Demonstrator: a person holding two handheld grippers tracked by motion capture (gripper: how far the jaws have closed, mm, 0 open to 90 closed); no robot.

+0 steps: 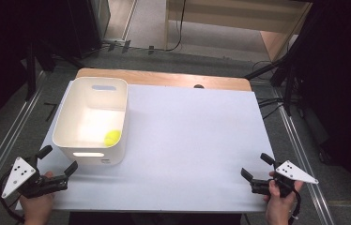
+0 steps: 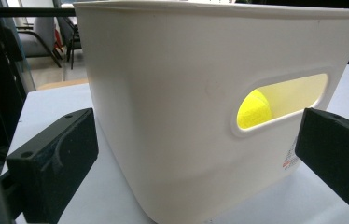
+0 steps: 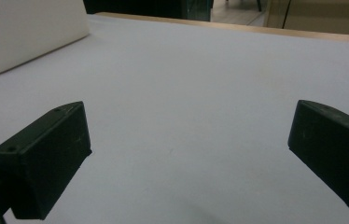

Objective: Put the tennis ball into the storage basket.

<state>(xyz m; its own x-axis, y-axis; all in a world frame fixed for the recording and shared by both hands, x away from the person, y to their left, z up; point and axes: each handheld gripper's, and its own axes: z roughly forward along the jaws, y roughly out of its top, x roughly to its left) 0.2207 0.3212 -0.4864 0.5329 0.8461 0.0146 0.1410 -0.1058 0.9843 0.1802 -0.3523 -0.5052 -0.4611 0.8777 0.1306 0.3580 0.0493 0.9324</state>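
Observation:
A white plastic bin (image 1: 94, 91) stands at the left of the white table sheet (image 1: 192, 140). Inside it, near its front right corner, lies a yellow ball (image 1: 112, 137). The left gripper view shows the bin's wall (image 2: 172, 116) close up, with the ball (image 2: 254, 109) seen through the handle slot. My left gripper (image 1: 59, 158) is open at the table's near left corner, just in front of the bin, with nothing between its jaws. Over at the near right edge my right gripper (image 1: 256, 166) is open and holds nothing; its fingers (image 3: 46, 158) frame bare sheet.
A wooden table edge (image 1: 164, 77) shows beyond the sheet. Dark stands and cables (image 1: 281, 79) flank the table on the floor. A corner of the bin (image 3: 23, 32) shows at the upper left in the right gripper view.

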